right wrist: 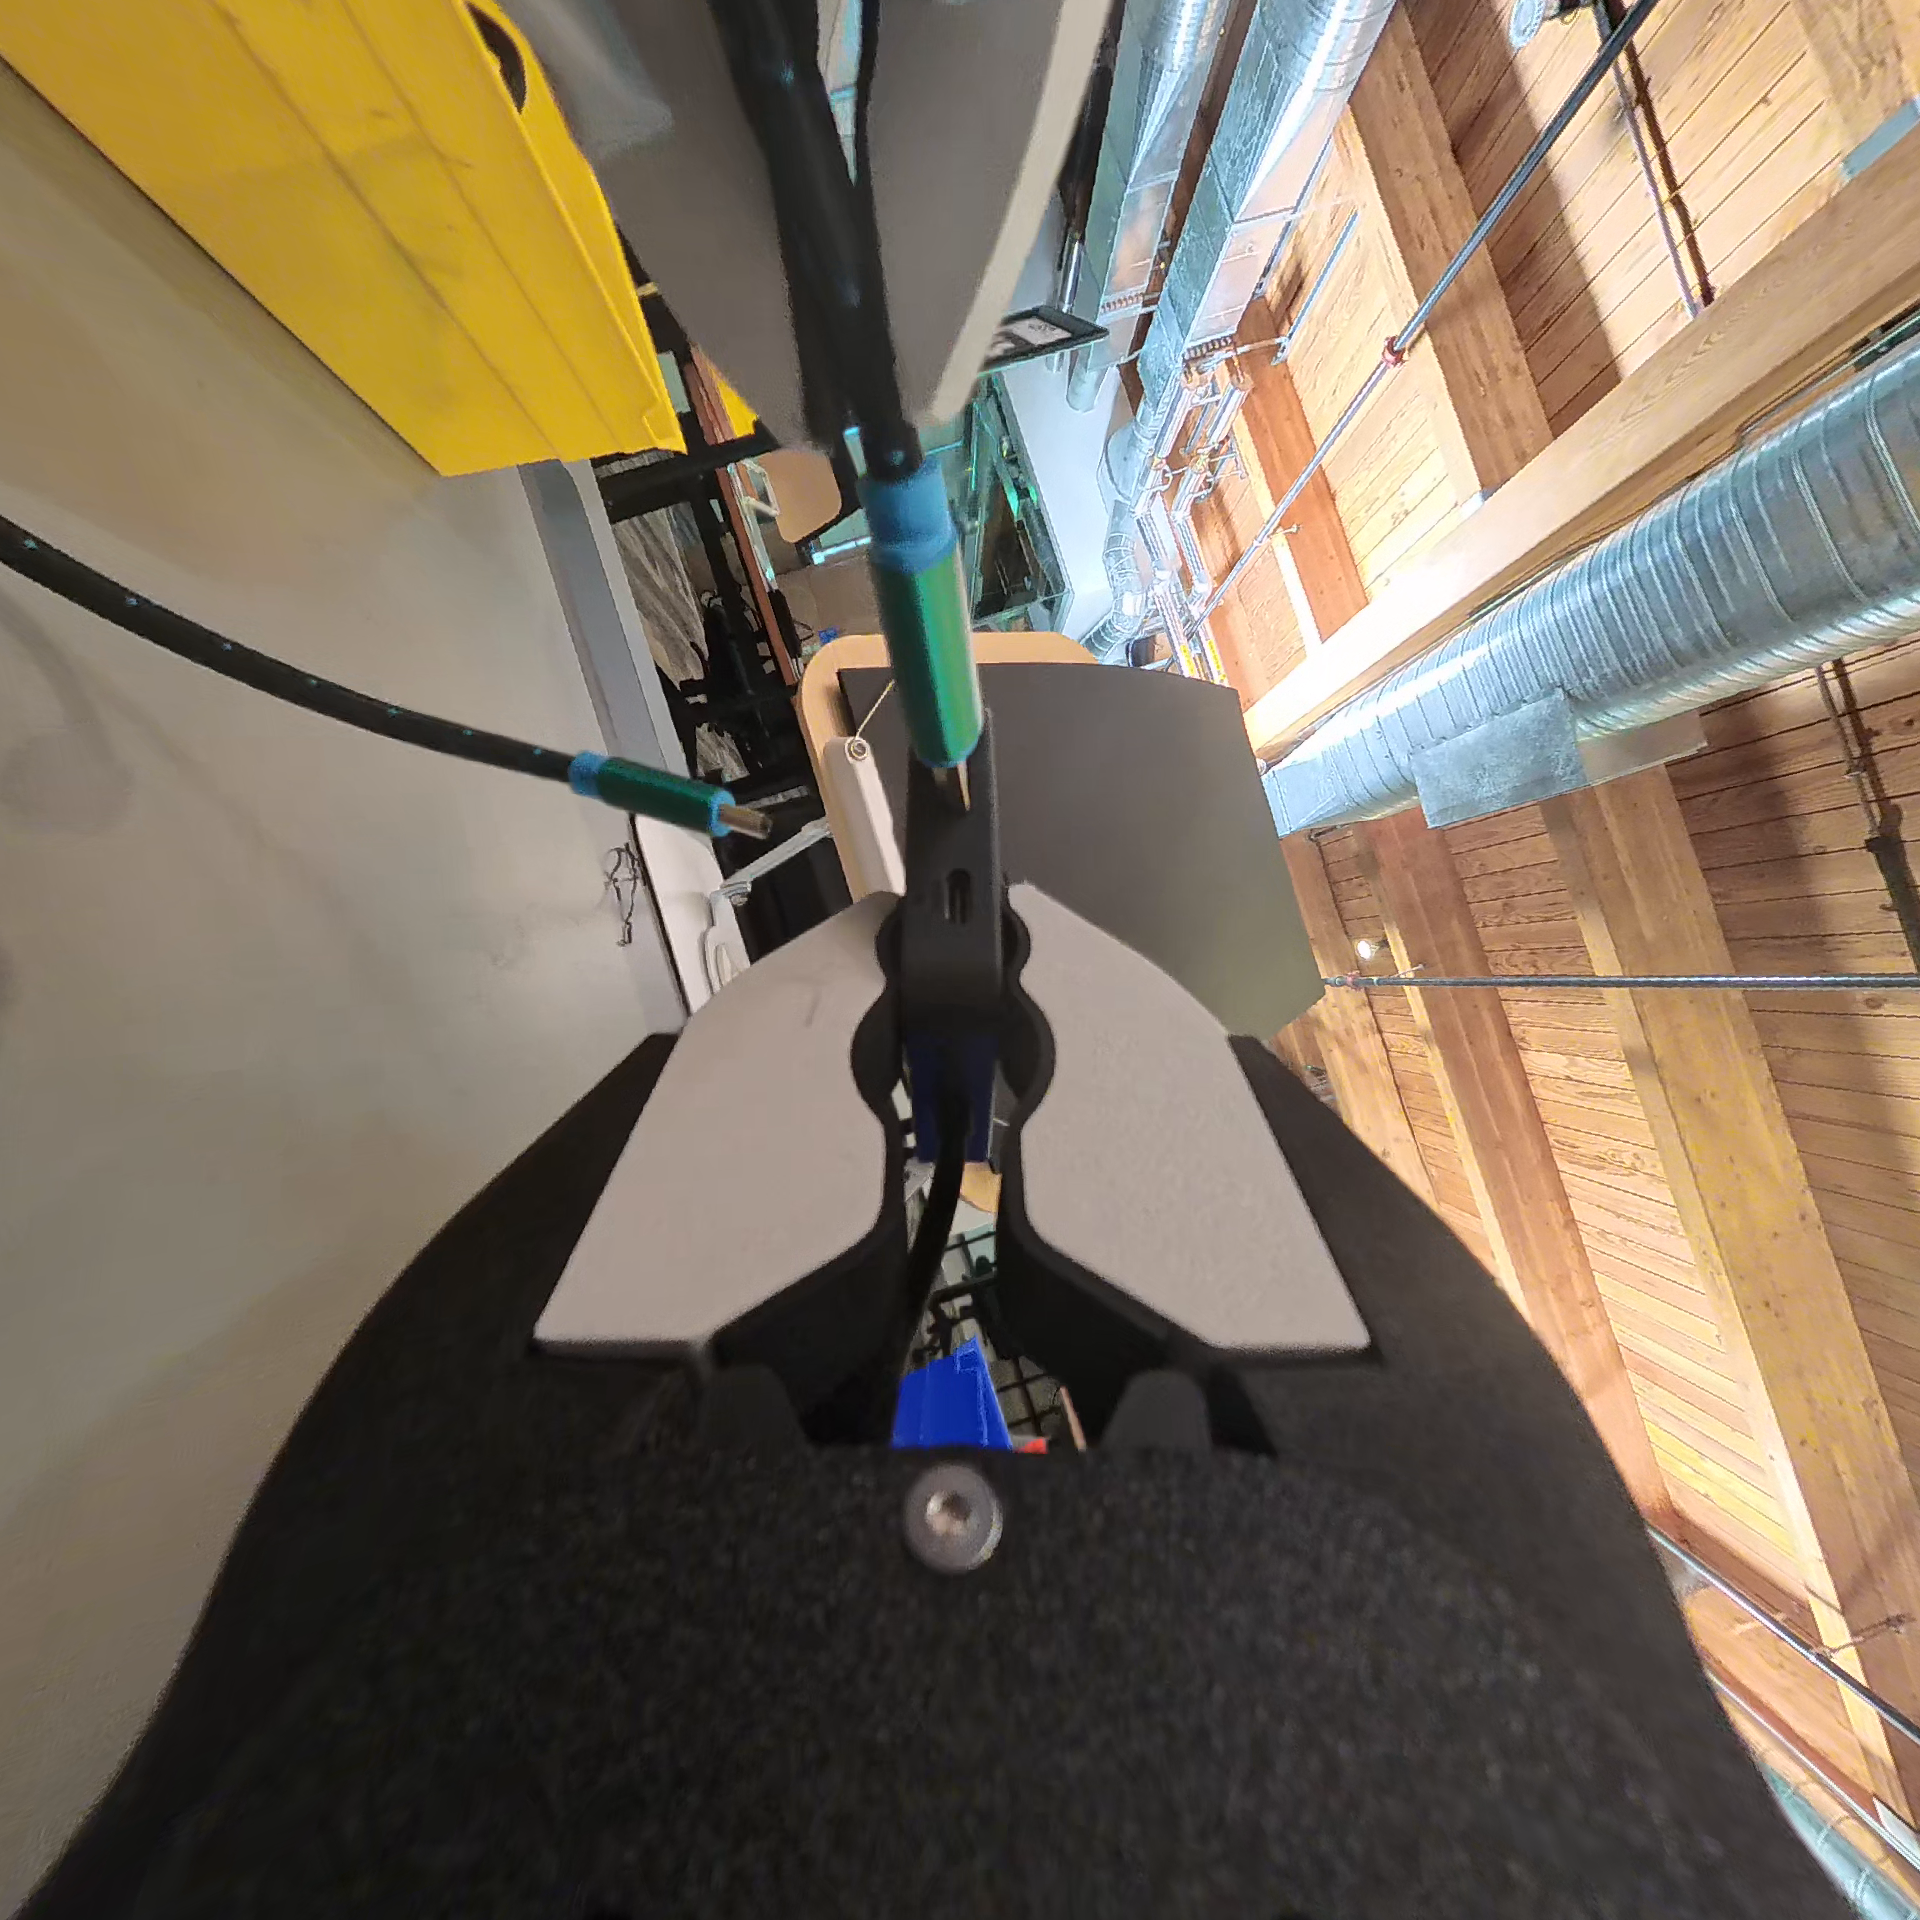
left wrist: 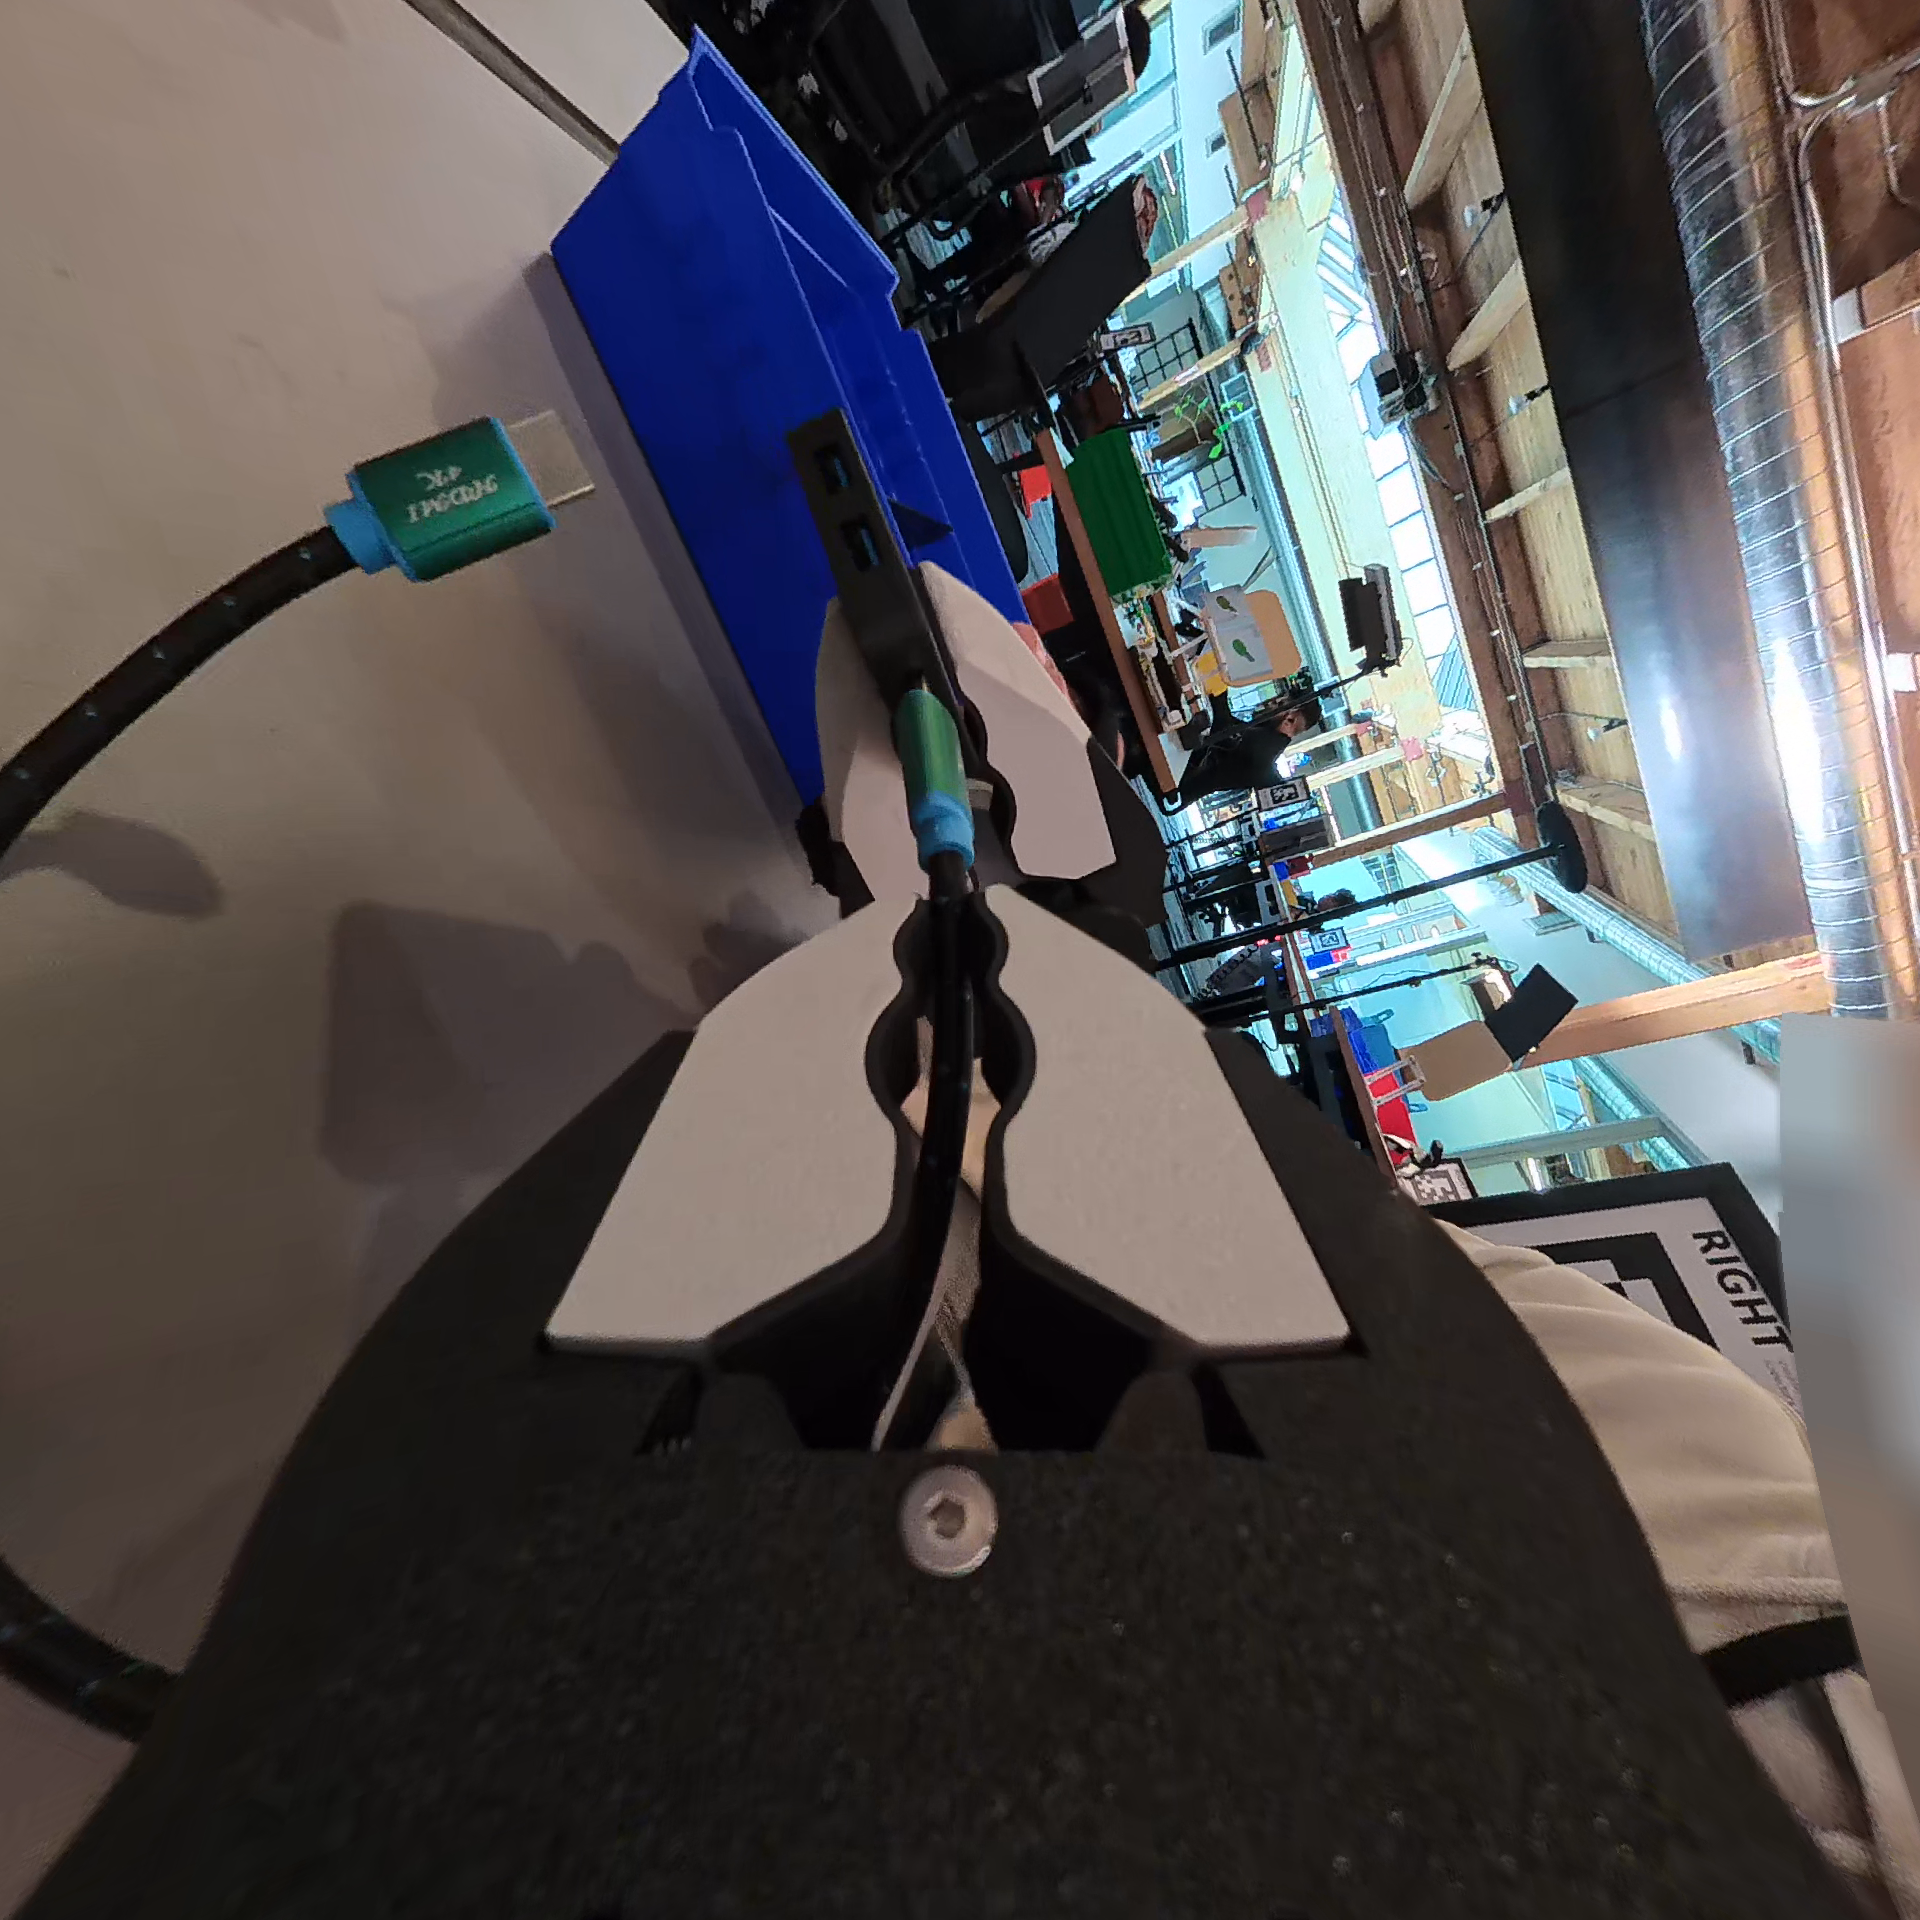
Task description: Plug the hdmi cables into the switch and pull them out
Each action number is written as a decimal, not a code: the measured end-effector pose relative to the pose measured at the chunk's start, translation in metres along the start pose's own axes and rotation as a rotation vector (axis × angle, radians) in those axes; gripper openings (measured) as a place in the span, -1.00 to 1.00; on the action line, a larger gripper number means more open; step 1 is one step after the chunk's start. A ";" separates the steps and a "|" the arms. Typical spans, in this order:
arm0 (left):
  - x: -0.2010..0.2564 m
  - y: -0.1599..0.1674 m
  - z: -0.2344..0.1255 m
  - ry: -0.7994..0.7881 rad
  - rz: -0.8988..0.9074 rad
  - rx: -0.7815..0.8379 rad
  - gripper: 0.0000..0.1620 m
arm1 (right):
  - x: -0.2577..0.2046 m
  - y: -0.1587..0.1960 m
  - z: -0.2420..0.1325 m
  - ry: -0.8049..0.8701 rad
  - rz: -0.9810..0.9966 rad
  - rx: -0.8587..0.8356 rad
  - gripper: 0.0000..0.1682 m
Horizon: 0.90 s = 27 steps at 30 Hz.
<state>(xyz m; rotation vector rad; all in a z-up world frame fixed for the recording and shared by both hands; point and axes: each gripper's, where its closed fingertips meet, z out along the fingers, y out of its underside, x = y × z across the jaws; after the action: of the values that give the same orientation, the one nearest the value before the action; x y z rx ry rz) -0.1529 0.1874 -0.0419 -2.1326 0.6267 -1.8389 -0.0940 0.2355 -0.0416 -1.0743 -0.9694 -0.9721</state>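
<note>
Pale bench to the left of both sets of fingers, workshop with timber ceiling and ducts beyond. Left gripper clamped on the braided HDMI cable, green plug at the black switch. Right gripper clamped on that switch. Spare plug free, left of fingertips, near blue bin.

My left fingers pinch shut on a cable; my right fingers clamp the switch, facing them.
</note>
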 end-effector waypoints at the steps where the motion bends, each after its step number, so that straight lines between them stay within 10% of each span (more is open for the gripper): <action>1: -0.001 0.000 0.000 -0.014 0.011 0.005 -0.93 | -0.001 0.000 0.000 -0.004 0.003 -0.006 -0.84; 20: -0.015 -0.008 -0.003 -0.623 0.942 -0.139 -0.92 | -0.009 -0.002 -0.002 -0.108 0.067 0.029 -0.84; 27: -0.017 -0.005 0.002 -0.636 1.008 -0.148 -0.91 | -0.011 -0.004 -0.004 -0.142 0.119 0.039 -0.84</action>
<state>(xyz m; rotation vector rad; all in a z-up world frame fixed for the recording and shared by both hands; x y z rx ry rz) -0.1525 0.1997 -0.0548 -1.7570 1.3322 -0.5682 -0.1003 0.2330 -0.0522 -1.1665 -1.0236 -0.7852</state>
